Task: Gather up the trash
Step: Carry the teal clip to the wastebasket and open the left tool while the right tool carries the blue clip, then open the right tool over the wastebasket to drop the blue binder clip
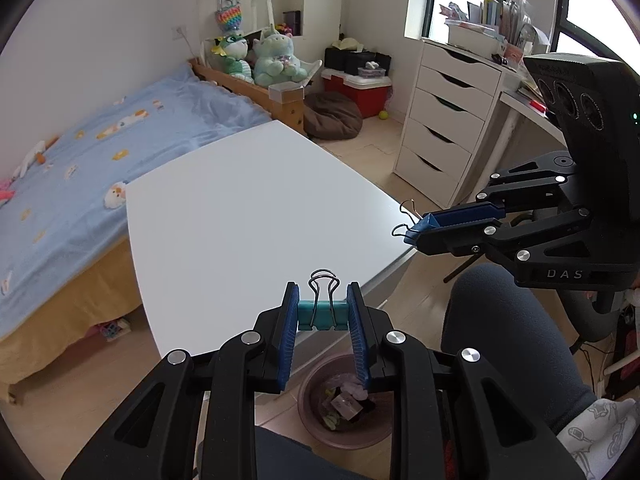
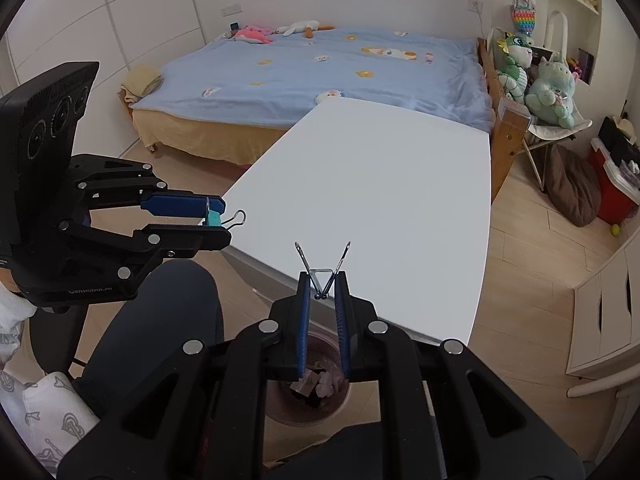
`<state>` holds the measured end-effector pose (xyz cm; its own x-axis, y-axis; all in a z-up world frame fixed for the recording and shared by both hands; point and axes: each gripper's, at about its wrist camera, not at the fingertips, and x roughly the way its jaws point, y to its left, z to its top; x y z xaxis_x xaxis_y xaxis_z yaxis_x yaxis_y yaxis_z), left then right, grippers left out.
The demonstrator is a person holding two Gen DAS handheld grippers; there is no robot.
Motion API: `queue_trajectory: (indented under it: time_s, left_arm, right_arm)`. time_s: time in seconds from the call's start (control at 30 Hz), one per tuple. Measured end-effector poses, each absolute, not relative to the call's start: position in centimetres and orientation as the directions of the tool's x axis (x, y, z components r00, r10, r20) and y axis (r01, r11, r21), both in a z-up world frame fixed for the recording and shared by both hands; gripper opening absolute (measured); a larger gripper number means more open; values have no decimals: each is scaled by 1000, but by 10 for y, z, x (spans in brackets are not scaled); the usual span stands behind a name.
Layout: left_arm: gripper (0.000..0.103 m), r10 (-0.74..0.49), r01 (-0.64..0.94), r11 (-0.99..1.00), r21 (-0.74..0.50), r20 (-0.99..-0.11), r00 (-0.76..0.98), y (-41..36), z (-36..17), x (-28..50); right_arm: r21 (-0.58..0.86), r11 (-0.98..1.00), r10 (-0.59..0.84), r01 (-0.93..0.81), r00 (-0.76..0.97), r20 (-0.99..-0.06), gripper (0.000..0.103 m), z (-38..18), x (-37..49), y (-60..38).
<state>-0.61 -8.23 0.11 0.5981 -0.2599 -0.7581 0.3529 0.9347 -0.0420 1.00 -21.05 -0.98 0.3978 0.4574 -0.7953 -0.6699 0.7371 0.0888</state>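
Teal binder clip point(image 1: 323, 314) pinched between the pads of the left hand-held gripper point(image 1: 323, 308), jaws part open around its body, wire handles pointing to 12 o'clock. Blue binder clip point(image 1: 420, 227) clamped in the right hand-held gripper point(image 2: 323, 294), jaws nearly together, handles splayed in a V. Both clips sit over the table's point(image 1: 248, 208) near edge, clear of its surface. Trash bin point(image 1: 320, 432) on the floor at 6 o'clock from the left gripper, already holding paper scraps. Table top looks bare, so pickup seems done; what's left, by my read: carry both clips over the bin and release.
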Motion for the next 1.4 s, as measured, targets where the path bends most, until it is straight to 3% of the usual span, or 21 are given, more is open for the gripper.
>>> queue_trajectory:
  time_s: [0.67,0.7,0.77,0.8,0.83,0.87,1.03,1.4]
  left_arm:
    - [25,-309,368,923,-109,-782,542,-94,-22,-50]
    - [27,-307,367,924,-108,-781,543,-94,-22,-50]
    - [42,-301,363,926,-104,-784,543,-95,-24,-51]
    - [67,-294,358,929,-97,-781,551,-95,-25,-54]
    - [83,-293,355,930,-95,-775,560,-95,-25,-55]
    - [88,-297,352,930,-102,-772,562,-94,-25,-56]
    - [95,-263,303,948,-96,-772,578,-86,-26,-54]
    - [95,-254,275,956,-97,-742,620,-78,-16,-56]
  right_arm:
    - [113,734,470,-670,381,-797,12,-15,-33,-221]
    - [114,735,470,-669,381,-796,12,-15,-34,-221]
    - [117,736,471,-667,379,-797,12,-16,-34,-222]
    - [120,736,472,-667,379,-796,12,-16,-33,-223]
    - [120,736,472,-666,379,-796,12,-16,-34,-223]
    - [120,737,473,-665,380,-795,12,-16,-34,-223]
    - [125,739,474,-662,379,-795,12,-17,-35,-224]
    - [134,739,480,-660,378,-792,12,-18,-38,-226]
